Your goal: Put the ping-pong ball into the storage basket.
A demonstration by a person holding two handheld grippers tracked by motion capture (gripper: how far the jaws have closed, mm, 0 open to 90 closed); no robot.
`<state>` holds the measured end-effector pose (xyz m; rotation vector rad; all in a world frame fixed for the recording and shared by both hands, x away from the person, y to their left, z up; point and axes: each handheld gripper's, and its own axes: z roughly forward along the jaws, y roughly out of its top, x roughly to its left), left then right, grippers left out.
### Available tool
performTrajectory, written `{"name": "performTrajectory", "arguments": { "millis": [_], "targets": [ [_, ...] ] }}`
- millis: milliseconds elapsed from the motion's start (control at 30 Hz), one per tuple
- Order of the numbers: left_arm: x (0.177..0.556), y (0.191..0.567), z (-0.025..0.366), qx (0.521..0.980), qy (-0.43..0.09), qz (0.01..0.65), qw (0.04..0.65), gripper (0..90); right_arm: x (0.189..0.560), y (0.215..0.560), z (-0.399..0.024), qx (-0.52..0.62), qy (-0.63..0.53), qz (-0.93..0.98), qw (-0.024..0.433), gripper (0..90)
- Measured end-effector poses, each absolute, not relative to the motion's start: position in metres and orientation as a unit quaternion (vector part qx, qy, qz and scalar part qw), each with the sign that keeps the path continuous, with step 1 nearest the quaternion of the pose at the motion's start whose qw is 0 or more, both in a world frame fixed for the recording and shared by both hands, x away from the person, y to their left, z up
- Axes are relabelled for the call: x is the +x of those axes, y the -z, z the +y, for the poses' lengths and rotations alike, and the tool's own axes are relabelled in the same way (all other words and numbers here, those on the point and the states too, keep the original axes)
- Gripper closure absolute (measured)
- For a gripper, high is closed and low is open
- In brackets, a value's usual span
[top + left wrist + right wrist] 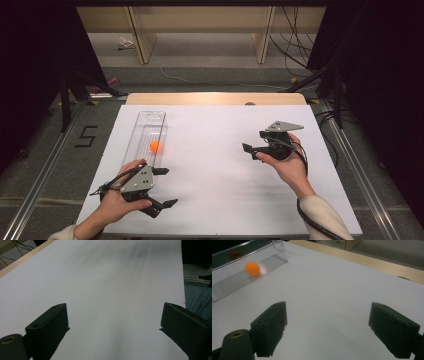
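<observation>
An orange ball [155, 146] lies inside a long clear plastic tray [146, 131] on the left half of the white table sheet [215, 165]. The ball [252, 268] and the ribbed tray [265, 261] also appear at the upper left of the right gripper view. My left gripper [166, 186] is held near the front left, just below the tray's near end, open, with bare sheet between its jaws. My right gripper [250, 151] hovers at the right of the sheet, pointing left toward the tray, open and holding nothing.
The wooden table edge [215, 98] runs along the back. Metal rails [47, 165] flank the table on both sides. Cables [295, 45] and shelving legs stand on the floor behind. A floor mark reading 5 [86, 135] lies to the left.
</observation>
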<state>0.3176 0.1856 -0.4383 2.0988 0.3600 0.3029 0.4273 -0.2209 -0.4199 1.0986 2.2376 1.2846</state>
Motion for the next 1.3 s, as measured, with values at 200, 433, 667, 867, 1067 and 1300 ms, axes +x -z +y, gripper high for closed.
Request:
{"name": "performTrajectory", "arguments": {
  "millis": [200,433,667,867,1067,1300],
  "targets": [
    [0.318,0.438,0.186,0.858,-0.124,0.147,0.475,7.3,0.422,0.420,-0.230,0.391,-0.452,0.783,0.171,16.2],
    [0.318,0.438,0.186,0.858,-0.124,0.147,0.475,7.3,0.416,0.420,-0.239,0.396,-0.452,0.780,0.174,16.2],
    [0.318,0.438,0.186,0.858,-0.124,0.148,0.475,7.3,0.408,0.421,-0.247,0.399,-0.448,0.780,0.175,16.2],
    [0.318,0.438,0.186,0.858,-0.125,0.148,0.475,7.3,0.402,0.422,-0.254,0.402,-0.447,0.779,0.176,16.2],
    [0.318,0.438,0.186,0.858,-0.125,0.149,0.475,7.3,0.396,0.425,-0.260,0.406,-0.445,0.779,0.176,16.2],
    [0.318,0.438,0.187,0.858,-0.125,0.149,0.475,7.3,0.390,0.426,-0.267,0.411,-0.446,0.775,0.179,16.3]
  ]
}}
